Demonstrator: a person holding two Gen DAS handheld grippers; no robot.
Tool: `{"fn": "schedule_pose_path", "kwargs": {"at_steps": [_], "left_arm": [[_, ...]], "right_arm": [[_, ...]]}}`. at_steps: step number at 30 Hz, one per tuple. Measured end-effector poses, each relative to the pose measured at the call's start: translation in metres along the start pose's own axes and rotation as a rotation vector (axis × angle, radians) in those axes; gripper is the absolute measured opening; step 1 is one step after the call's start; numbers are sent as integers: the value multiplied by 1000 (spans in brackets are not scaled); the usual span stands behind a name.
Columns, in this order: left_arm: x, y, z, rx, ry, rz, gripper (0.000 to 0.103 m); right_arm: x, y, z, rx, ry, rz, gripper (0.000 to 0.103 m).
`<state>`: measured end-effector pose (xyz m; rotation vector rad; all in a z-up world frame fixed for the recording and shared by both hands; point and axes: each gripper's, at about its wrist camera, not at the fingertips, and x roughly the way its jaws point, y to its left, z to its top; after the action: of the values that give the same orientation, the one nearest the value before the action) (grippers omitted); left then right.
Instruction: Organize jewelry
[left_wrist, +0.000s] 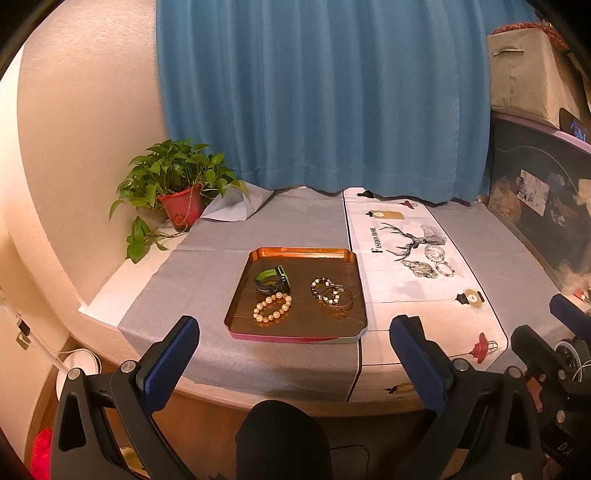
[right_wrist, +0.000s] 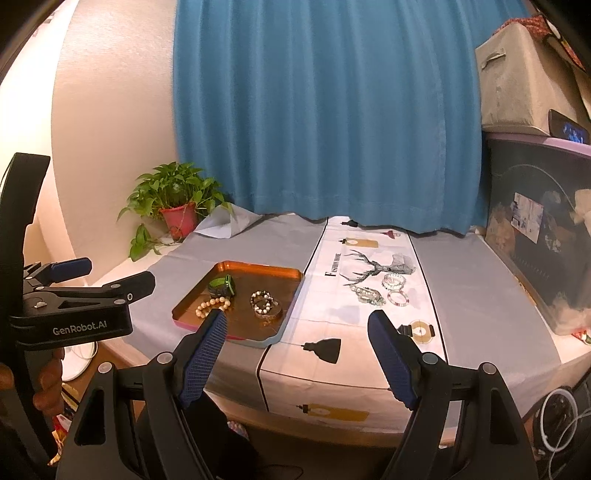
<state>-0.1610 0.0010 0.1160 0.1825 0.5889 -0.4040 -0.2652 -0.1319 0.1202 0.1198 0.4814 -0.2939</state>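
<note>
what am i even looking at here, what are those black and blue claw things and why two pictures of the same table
Those claws are handheld grippers, one in each of a person's hands, each with a camera looking out along its two blue-padded fingers. One picture comes from the left gripper, the other from the right gripper; the left one also shows at the left edge of the right view. Both are open and hold nothing. On the grey-covered table sits a copper tray holding a green watch, a pearl bracelet and a dark beaded bracelet. Three more bracelets lie on the white deer-print runner beside it. A potted plant stands in the corner.
</note>
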Motion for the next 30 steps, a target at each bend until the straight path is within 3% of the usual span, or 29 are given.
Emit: {"fn": "schedule_pose_path", "kwargs": {"at_steps": [17,25,30], "left_arm": [[46,-17,6,24,62,2,102],[110,-59,19,55,155,-35,102],[170,-94,38,57,230,-93,102]], "right_arm": [[38,-51,-12,96,54,-52,79],[84,-118,-20,182,123,-160,79],[126,-164,-17,195,166,-235,79]]}}
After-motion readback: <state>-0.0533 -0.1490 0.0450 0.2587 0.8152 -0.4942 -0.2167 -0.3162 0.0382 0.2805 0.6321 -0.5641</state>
